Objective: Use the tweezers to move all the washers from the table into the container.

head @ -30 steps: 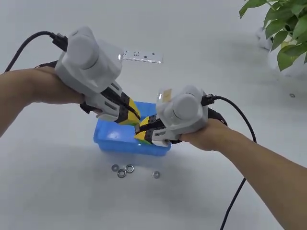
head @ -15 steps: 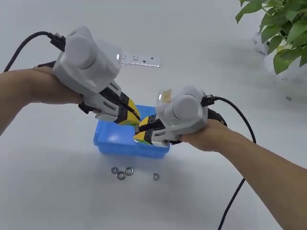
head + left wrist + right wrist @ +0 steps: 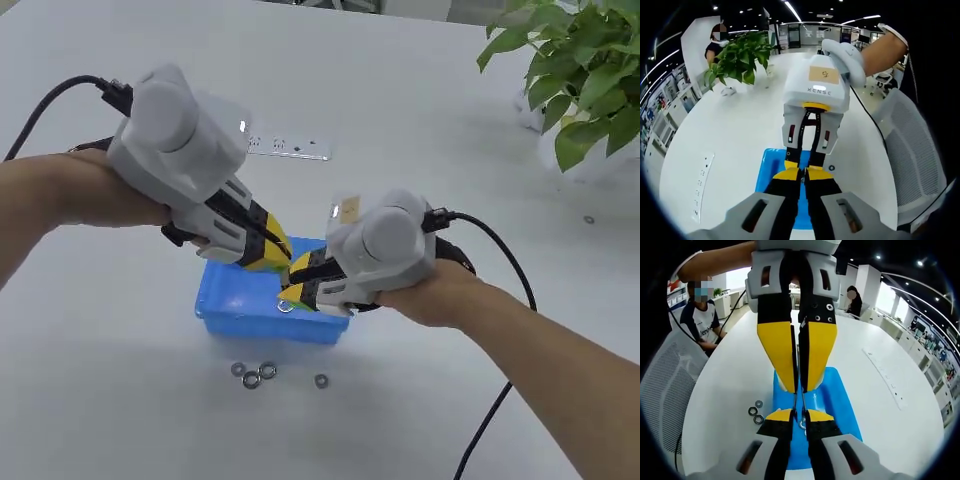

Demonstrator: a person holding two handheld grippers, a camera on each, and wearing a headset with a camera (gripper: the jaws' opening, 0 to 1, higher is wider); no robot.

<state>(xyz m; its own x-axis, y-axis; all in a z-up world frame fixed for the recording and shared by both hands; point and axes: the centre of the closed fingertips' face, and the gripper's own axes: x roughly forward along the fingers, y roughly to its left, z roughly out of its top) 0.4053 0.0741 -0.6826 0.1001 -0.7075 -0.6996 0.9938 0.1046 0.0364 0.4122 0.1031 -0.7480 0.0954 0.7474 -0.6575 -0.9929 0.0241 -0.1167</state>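
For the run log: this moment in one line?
left gripper, right gripper: shut on tweezers | washer: at tip, over container | table: four washers

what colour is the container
The container is blue, best seen in the head view.

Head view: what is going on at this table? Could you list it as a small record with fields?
Table: white
Container: blue, open, on the table
Loose washers: four on the table in front of the container, three bunched, one apart
Tweezers: held between the two grippers, above the container
Held washer: at the tweezers' tip, over the container
Left gripper: shut on the tweezers
Right gripper: shut on the tweezers near the tip
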